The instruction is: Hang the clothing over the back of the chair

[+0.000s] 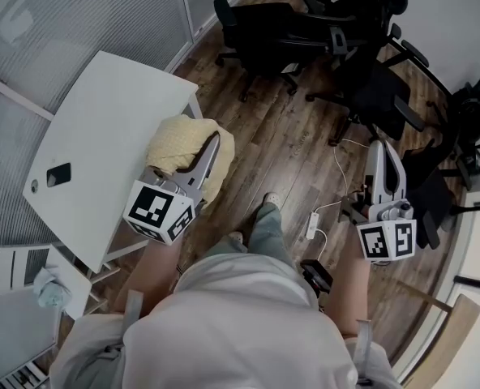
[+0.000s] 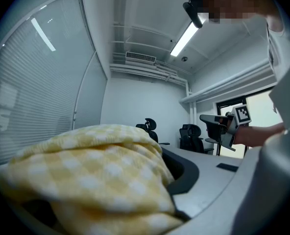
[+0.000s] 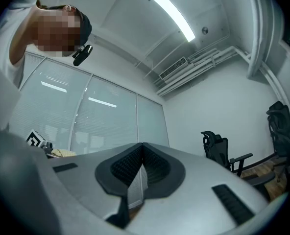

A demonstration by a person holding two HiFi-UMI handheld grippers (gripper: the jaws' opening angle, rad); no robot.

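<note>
Off to the left stands the white table (image 1: 102, 120), with a dark phone (image 1: 58, 174) lying near its left edge. A low white chair (image 1: 21, 262) by its near corner bears a pale blue cloth (image 1: 49, 292). At the table's right corner the left forearm reaches forward and holds the left gripper (image 1: 213, 142) level. Its jaws stand narrowly apart, clamped on the bunched yellow checked clothing (image 1: 179, 143), which hangs just past the table's edge above the wooden floor (image 1: 280, 152). Right of the table, beyond the person's feet, a white power strip (image 1: 311, 225) and its cable lie on the boards. Farther right, the right gripper (image 1: 383, 148) tilts slightly upward, its jaws pressed together on nothing. Black office chairs (image 1: 280, 31) crowd the floor beyond the table's far corner, well apart from the clothing.
</note>
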